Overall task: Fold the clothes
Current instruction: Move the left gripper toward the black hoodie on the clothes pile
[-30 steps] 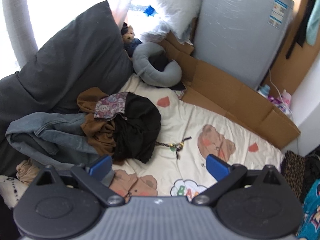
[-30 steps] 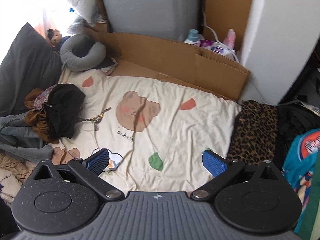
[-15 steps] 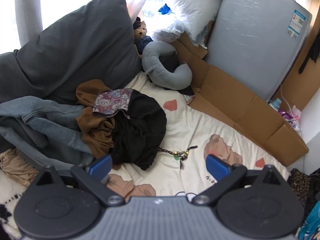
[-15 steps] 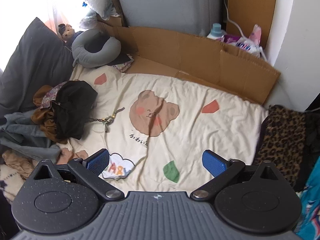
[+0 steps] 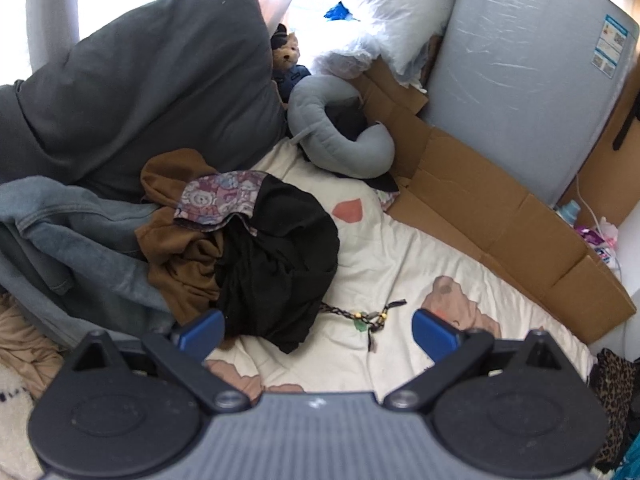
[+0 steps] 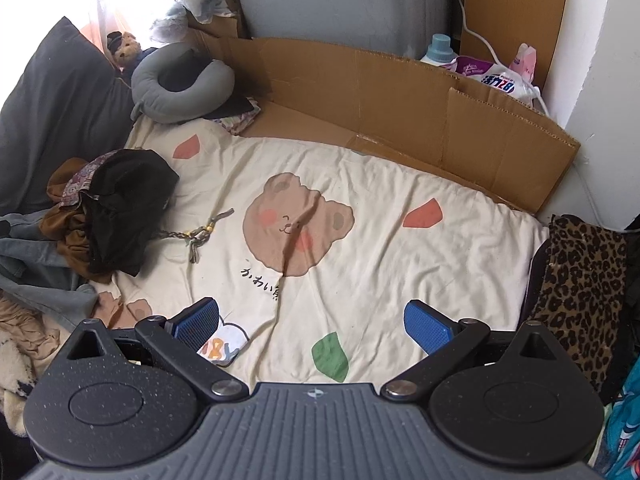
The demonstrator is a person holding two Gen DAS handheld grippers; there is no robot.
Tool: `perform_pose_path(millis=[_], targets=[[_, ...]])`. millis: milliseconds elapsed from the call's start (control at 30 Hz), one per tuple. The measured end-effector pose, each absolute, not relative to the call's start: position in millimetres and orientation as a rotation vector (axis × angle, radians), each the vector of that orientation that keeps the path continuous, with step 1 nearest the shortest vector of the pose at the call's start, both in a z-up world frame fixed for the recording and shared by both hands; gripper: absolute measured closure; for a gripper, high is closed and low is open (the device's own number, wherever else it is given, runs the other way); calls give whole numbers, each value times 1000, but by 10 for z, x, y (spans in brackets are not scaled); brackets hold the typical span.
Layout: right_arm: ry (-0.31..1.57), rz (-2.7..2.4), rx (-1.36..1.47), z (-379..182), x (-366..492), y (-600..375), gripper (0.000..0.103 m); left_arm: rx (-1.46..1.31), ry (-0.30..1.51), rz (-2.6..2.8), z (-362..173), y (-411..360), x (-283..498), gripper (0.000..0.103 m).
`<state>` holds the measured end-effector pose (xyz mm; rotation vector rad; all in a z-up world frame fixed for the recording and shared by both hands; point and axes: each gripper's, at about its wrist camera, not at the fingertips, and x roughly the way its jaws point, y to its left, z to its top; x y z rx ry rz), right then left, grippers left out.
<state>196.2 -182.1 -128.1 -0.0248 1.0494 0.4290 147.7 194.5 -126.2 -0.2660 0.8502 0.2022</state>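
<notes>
Left wrist view: the black garment (image 5: 280,264) sits crumpled on the clothes pile (image 5: 168,240), just beside the braided cord (image 5: 360,316). It looks soft and floppy, so pinch an outer edge. Left gripper (image 5: 318,330) and right gripper (image 6: 312,320) both gape wide, empty.

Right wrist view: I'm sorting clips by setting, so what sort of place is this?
Most likely a bedroom, seen over a bed. A cream bear-print sheet covers the surface, a dark grey pillow and grey neck pillow lie at one end, and a pile of unfolded clothes sits beside them.
</notes>
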Motion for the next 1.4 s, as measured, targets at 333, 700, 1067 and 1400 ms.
perform_pose_path(millis=[333,700,1067,1400], targets=[[1036,460,0,-1633,2006,-1740,1,-252,833,215,-1854,1948,1509,5],[996,490,-61,-2076,2008,-1647,1,-229,858,225,-2388,1939,1527,7],[971,514,-64,-2493,2050,-1599,2,-214,827,244,-2673,2019,1573,9],[869,569,-91,-2717,2121,-1368,2,-260,798,251,-3031,2059,1679,13]])
